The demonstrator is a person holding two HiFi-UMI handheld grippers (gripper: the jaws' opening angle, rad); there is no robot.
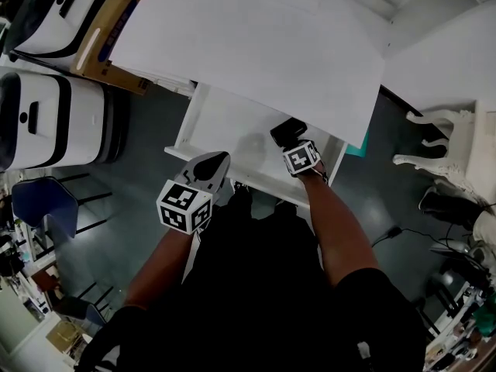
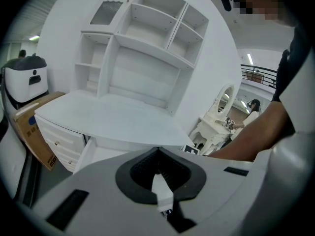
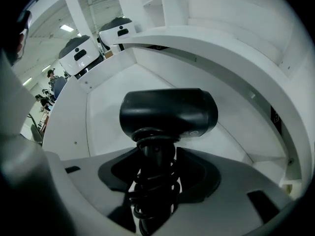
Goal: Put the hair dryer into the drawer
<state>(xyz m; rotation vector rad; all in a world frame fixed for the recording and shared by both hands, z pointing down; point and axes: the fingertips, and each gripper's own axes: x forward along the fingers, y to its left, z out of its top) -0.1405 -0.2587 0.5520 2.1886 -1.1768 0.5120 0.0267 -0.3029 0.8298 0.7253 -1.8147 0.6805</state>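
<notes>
A black hair dryer (image 1: 288, 132) with its cord wound round the handle hangs over the open white drawer (image 1: 221, 126). My right gripper (image 1: 294, 146) is shut on that handle. In the right gripper view the dryer's head (image 3: 167, 113) sits just above the drawer floor (image 3: 108, 102), with the right gripper (image 3: 155, 149) clamped on the corded handle. My left gripper (image 1: 217, 163) hovers at the drawer's front edge. In the left gripper view the left gripper (image 2: 158, 154) has its jaws together with nothing between them, pointing at the desk.
The white desk top (image 1: 256, 45) overhangs the drawer's back. A cardboard box (image 1: 116, 29) and two white machines (image 1: 54, 118) stand at the left, with a blue chair (image 1: 39, 200) below them. A white ornate chair (image 1: 446, 149) stands at the right. Shelves (image 2: 147, 43) rise above the desk.
</notes>
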